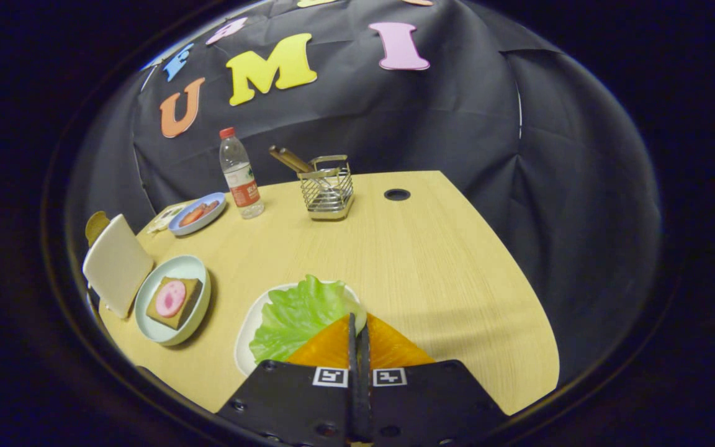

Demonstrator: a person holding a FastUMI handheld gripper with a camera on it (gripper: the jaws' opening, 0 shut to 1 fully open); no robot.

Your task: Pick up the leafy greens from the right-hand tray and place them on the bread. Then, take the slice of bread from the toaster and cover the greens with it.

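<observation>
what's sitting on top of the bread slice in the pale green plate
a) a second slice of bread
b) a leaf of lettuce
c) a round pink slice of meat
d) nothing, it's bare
c: the bread in the pale green plate carries a round pink slice of meat, while the lettuce lies on the white tray just ahead of the shut gripper.

Your gripper [357,323] fingers pressed together, covering near part of leafy greens [295,316] and white tray [247,338]. Whether leaf pinched: can't tell. Toaster [115,264] body partly cut off. Blue plate [198,213] contents too small to identify.
</observation>
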